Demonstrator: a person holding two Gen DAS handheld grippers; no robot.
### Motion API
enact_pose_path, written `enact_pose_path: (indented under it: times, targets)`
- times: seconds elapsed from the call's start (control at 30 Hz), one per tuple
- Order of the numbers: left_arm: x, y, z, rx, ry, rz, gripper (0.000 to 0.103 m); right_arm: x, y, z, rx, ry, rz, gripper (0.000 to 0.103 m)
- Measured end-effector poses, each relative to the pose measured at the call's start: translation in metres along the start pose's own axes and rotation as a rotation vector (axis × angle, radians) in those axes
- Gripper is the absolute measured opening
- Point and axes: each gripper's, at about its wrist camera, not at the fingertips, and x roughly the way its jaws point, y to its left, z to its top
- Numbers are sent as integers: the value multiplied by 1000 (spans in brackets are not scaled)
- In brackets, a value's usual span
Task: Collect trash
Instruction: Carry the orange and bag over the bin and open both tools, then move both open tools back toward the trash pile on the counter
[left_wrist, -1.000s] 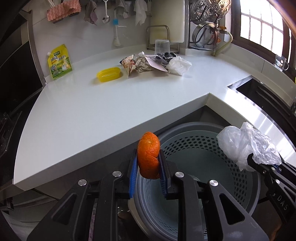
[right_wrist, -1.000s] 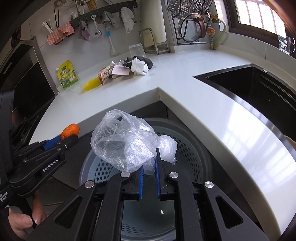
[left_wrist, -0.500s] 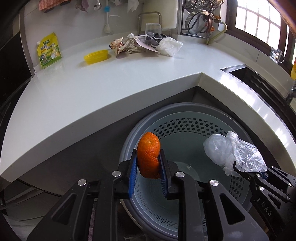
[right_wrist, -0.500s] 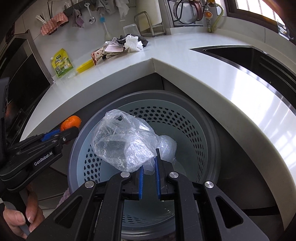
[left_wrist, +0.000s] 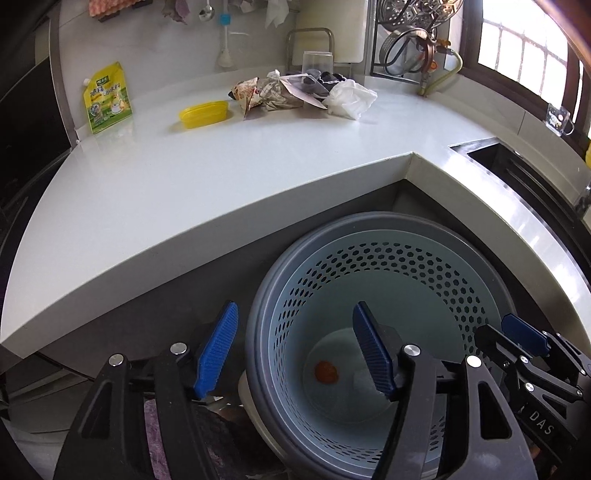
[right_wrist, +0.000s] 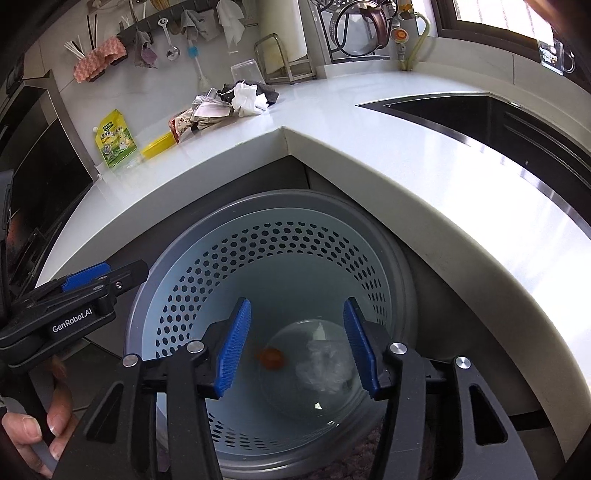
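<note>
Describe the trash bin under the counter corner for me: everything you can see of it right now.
The trash bin is round, standing upright below the white counter corner: a dark grey outer rim around a pale blue plastic liner pierced with hexagonal holes. At its bottom lie an orange peel and a crumpled clear plastic bag. Both grippers hover open above it.

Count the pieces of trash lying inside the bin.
2: an orange peel at the bottom of the bin, and a clear plastic bag beside it. Smaller scraps may be hidden.
</note>
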Motion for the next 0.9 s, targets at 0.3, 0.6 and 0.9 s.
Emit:
enact_pose_path:
  times: [0.3, 0.6, 0.9]
  targets:
    - [-12, 12, 3, -22, -67, 71, 85, -6, 4, 0, -31, -41, 2, 69]
    - [-20, 18, 5, -37, -98, 81, 96, -11, 14, 0, -69, -55, -4, 80]
    - [-32, 26, 11, -58, -139, 89, 97, -17, 25, 6, -117, -74, -37, 83]
